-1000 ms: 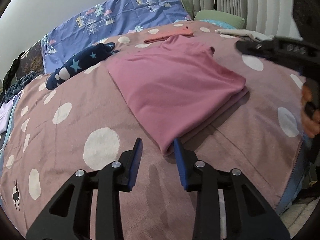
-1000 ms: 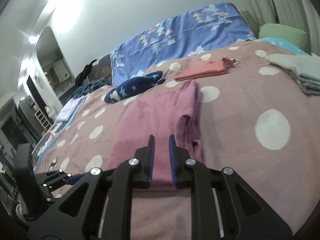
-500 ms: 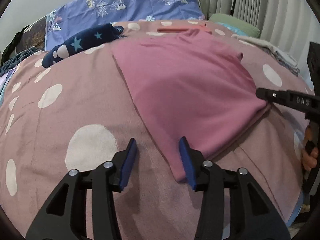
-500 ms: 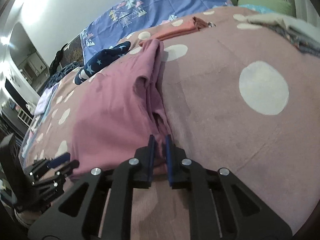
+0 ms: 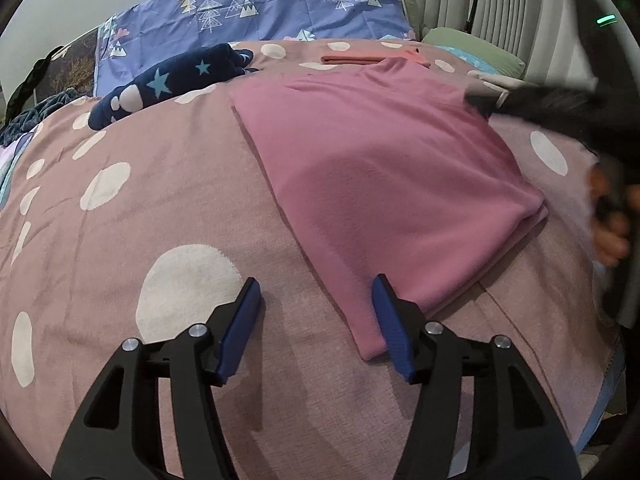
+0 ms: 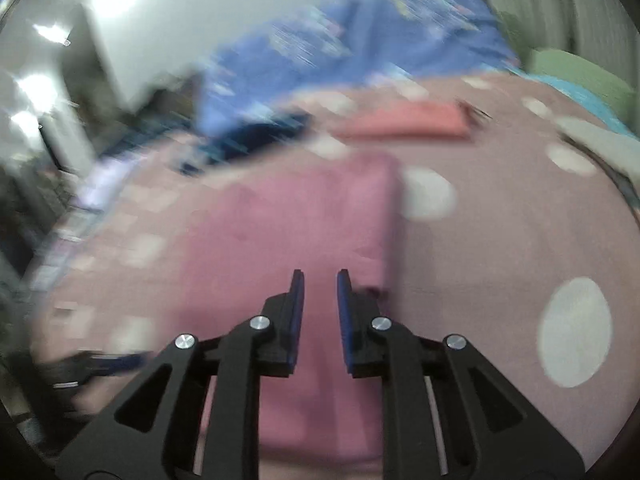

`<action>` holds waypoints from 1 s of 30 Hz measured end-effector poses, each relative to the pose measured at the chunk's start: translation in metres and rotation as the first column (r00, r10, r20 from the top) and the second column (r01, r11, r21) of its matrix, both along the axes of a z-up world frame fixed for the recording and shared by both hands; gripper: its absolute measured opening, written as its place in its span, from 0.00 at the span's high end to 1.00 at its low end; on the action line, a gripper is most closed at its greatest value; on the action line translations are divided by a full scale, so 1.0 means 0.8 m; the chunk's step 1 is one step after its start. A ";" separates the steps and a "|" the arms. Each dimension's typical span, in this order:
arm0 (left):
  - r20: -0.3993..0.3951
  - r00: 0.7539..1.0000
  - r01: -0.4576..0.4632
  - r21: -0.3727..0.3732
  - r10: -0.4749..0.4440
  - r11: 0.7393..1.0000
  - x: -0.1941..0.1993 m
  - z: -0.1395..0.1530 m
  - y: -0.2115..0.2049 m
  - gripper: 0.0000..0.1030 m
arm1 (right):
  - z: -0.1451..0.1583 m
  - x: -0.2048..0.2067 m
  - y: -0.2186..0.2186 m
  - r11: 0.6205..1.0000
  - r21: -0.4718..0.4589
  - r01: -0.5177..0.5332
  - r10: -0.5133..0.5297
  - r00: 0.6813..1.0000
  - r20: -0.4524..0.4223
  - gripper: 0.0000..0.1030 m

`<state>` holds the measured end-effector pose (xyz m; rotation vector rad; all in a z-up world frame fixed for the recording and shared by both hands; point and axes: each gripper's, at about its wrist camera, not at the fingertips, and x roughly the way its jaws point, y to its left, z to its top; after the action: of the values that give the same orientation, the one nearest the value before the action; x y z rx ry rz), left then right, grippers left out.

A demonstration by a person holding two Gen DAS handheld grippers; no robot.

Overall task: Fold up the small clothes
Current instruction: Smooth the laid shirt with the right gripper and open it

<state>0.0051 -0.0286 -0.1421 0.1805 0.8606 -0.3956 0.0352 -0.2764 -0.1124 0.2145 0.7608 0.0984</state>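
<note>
A folded pink garment point(image 5: 384, 176) lies flat on the dotted mauve bedspread point(image 5: 132, 216). My left gripper point(image 5: 316, 300) is open and empty, low over the bedspread at the garment's near corner, its right finger touching the cloth edge. My right gripper point(image 6: 320, 280) is open a little and empty, above the pink garment point(image 6: 288, 224); this view is blurred by motion. The right gripper also shows in the left wrist view point(image 5: 484, 100), blurred, at the garment's far right edge.
A navy star-print garment point(image 5: 172, 80) lies at the back left. A folded orange garment point(image 5: 360, 58) lies behind the pink one. A blue tree-print sheet point(image 5: 256, 12) covers the headboard. A green pillow point(image 5: 476, 46) and a folded pale pile point(image 6: 600, 144) sit at right.
My left gripper has opened wider beside the garment's near corner. My right gripper has let go of the garment's edge, opened slightly and lifted away, moving fast.
</note>
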 end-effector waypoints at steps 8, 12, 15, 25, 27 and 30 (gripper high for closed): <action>-0.037 0.999 0.008 -0.042 -0.010 0.999 0.007 0.005 0.008 0.39 | -0.009 -0.011 -0.018 0.999 0.032 0.017 -0.017 1.000 -0.024 0.90; -0.061 0.998 0.027 -0.118 -0.034 0.993 0.021 0.022 0.019 0.39 | 0.029 -0.007 -0.031 0.997 0.075 -0.016 0.012 0.998 0.056 0.73; -0.032 0.999 0.012 -0.162 -0.017 0.987 0.047 0.044 0.026 0.39 | 0.056 0.028 -0.032 0.998 0.031 -0.056 0.053 0.994 0.091 0.64; -0.082 0.995 -0.071 -0.168 0.057 0.983 0.159 0.028 0.002 0.38 | 0.043 0.168 0.007 0.981 -0.150 -0.123 0.123 0.992 -0.004 0.55; -0.105 0.992 -0.087 -0.204 0.067 0.975 0.175 0.021 0.000 0.38 | 0.031 0.185 0.008 0.977 -0.182 -0.115 0.110 0.993 -0.032 0.55; -0.122 0.990 -0.093 -0.229 0.067 0.969 0.187 0.010 -0.001 0.35 | 0.009 0.199 0.001 0.976 -0.195 -0.098 0.085 0.994 -0.074 0.97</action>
<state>0.1546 -0.0295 -0.1344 -0.0963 0.9225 -0.4314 0.1945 -0.2757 -0.1052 -0.0073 0.8399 0.1030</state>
